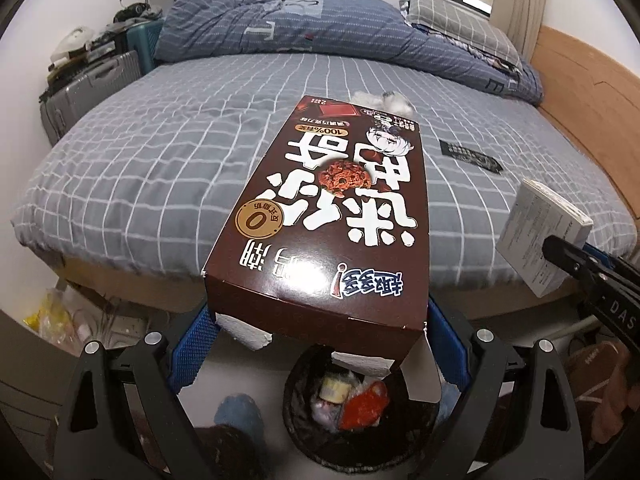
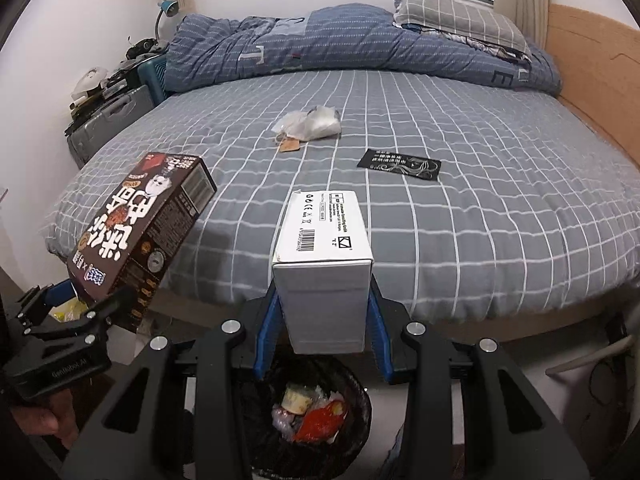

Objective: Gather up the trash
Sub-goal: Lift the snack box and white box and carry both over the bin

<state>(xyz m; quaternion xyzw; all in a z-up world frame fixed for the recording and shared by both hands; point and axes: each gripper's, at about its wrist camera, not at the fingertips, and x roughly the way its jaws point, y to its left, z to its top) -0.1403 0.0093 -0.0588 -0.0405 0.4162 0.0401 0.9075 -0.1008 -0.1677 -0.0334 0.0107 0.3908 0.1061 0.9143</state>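
Brown box (image 1: 320,216): pinched at its near end in the left tongs (image 1: 320,344), flat face up, pointing away over the bed (image 1: 120,168).
White box (image 2: 324,256): gripped in the right tongs (image 2: 322,320), also angled out over the bed.
Bin (image 2: 308,412): directly below both tongs, holding mixed rubbish with a red wrapper (image 2: 320,420) on top.
Left on bed, beyond the tongs: crumpled plastic bag (image 2: 312,122) with a tan tag; black card (image 2: 399,164) to its right, apart from it.
Count: two boxes, one bag, one card, one bin.
Left tongs: spread wide, blue pads against the brown box's sides.
Right tongs: narrower, pads pressed on the white box's sides.
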